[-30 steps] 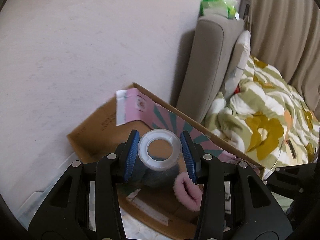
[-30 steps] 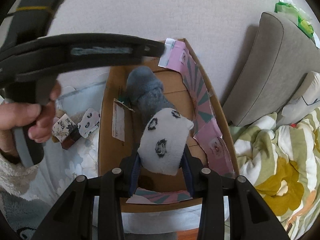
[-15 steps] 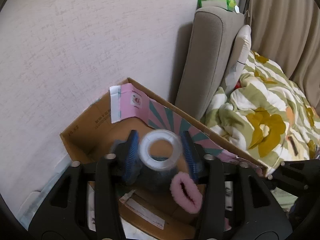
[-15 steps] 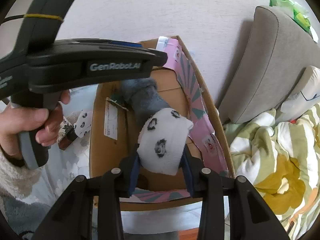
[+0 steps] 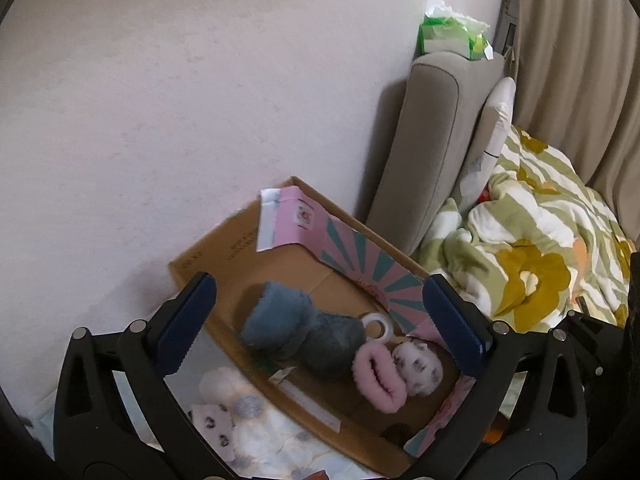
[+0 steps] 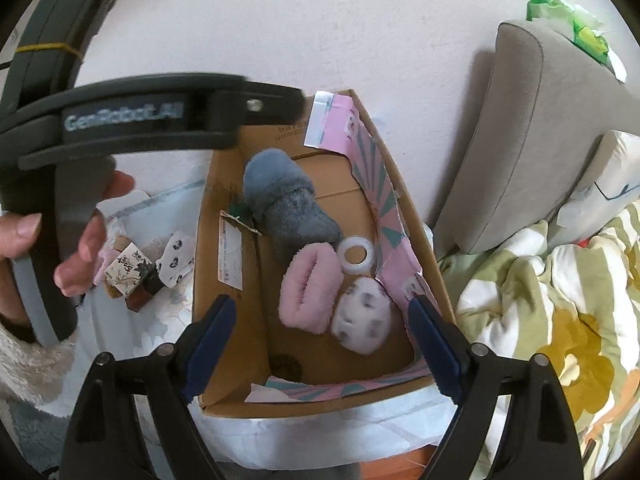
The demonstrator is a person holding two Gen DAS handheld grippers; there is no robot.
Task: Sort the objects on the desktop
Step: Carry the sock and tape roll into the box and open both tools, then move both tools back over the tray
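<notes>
Now, my left claw (image 5: pixel 320 320): spread wide, empty, above the cardboard box (image 5: pixel 224 248).
Right claw (image 6: pixel 324 344): spread, empty.
Tape roll (image 6: pixel 357 256): flat in box, beside pink sock (image 6: pixel 310 292).
Panda sock (image 6: pixel 362 322): just ahead of my right claw.
Grey sock (image 6: pixel 288 208): long axis runs away from me.

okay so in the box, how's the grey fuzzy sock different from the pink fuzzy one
The grey sock is the larger bundle, lying toward the far end of the cardboard box. The pink sock is smaller, rolled into a loop, nearer the camera beside the tape roll. The two touch. Both are fuzzy and lie loose on the box floor.
</notes>
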